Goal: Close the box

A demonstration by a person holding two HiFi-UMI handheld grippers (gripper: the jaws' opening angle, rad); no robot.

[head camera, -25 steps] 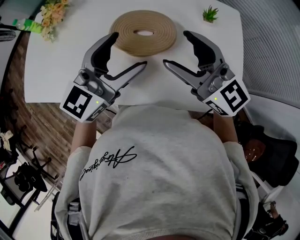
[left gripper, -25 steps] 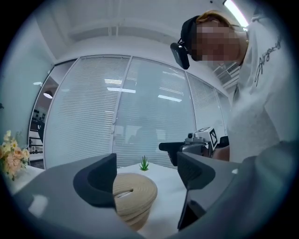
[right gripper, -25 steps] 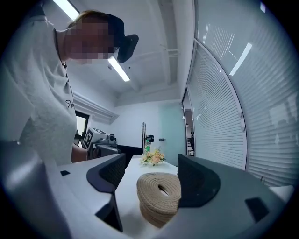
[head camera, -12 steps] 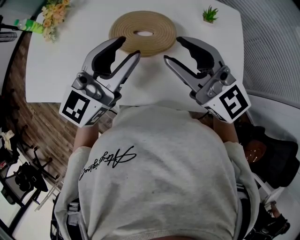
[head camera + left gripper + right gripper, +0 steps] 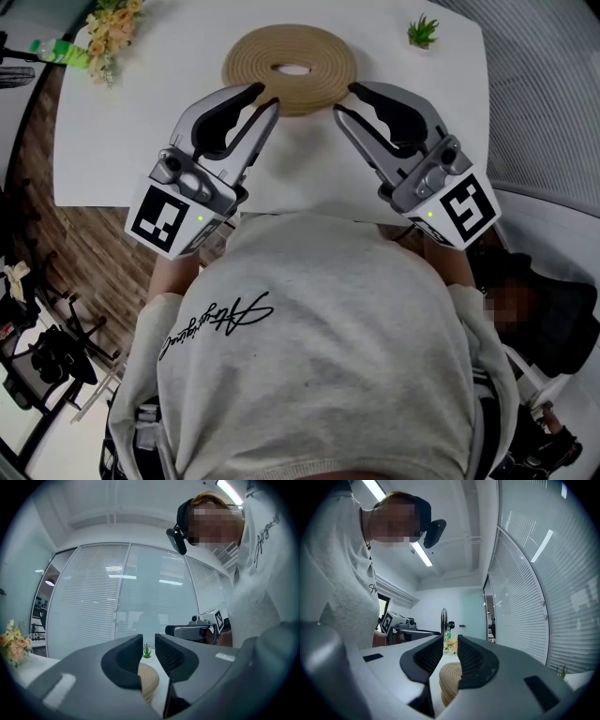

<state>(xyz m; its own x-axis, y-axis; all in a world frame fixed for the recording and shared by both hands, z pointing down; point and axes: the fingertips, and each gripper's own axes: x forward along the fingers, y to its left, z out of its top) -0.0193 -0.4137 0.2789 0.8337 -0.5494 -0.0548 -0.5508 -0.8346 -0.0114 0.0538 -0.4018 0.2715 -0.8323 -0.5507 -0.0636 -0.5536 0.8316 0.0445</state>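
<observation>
The woven round box (image 5: 319,70) sits at the middle of the surface's (image 5: 122,141) far edge, with a bunch of flowers (image 5: 105,28) at the far left corner and a small green plant (image 5: 420,28) at the far right corner. The person stands at the near edge and holds both tools level, pointing away from the body and angled in towards each other. The left tool (image 5: 265,97) has just been closing, and its jaws now stand with only a narrow gap and nothing between them. The right tool (image 5: 347,98) is the same, nearly closed and empty. The box lies straight ahead, between the two tips and a little below them. Its near-left rim is by the left tool and its near-right rim by the right, so neither hand looks nearer. Being round, it offers no long side, only an oval slot in its top running left to right. I see no loose lid anywhere on the surface.
</observation>
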